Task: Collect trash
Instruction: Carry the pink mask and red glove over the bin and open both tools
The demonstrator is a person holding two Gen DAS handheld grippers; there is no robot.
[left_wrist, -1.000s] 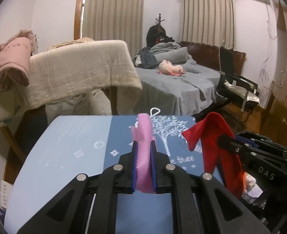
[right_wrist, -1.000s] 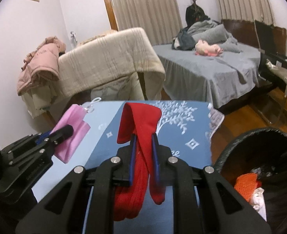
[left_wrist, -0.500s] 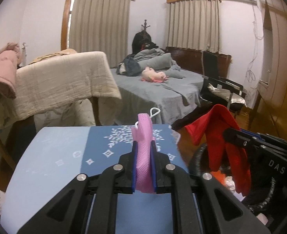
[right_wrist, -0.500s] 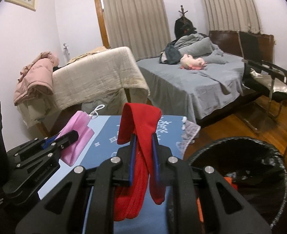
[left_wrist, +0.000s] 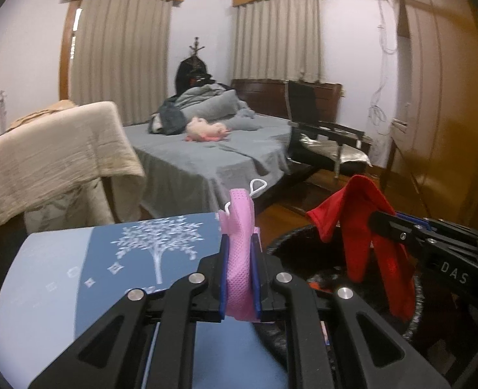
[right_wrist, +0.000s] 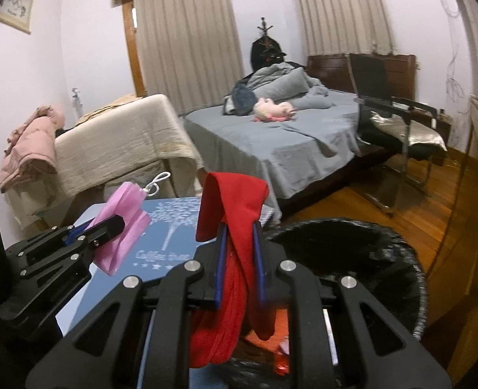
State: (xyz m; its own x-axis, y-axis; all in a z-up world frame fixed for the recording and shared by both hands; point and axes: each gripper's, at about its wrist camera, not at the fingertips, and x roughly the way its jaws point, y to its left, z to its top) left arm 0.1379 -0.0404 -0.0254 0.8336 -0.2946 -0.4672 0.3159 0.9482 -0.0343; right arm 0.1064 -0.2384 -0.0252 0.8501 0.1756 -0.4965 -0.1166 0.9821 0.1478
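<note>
Bedroom setting, blue desk (left_wrist: pixel 60 291) beside black bin (right_wrist: pixel 385 259). Our left gripper (left_wrist: pixel 240 272) jaws clamp a pink mask (left_wrist: pixel 239 249). Our right gripper (right_wrist: pixel 240 259) jaws clamp red cloth (right_wrist: pixel 235 227) above the bin.

A bed (right_wrist: pixel 281 139) with grey sheets stands at 12 o'clock under beige curtains (right_wrist: pixel 187 42) on pale walls. A black chair (right_wrist: pixel 398 120) sits at 2 o'clock on the wooden floor (right_wrist: pixel 411 207); a cream-draped piece of furniture (right_wrist: pixel 125 142) stands at 10.
</note>
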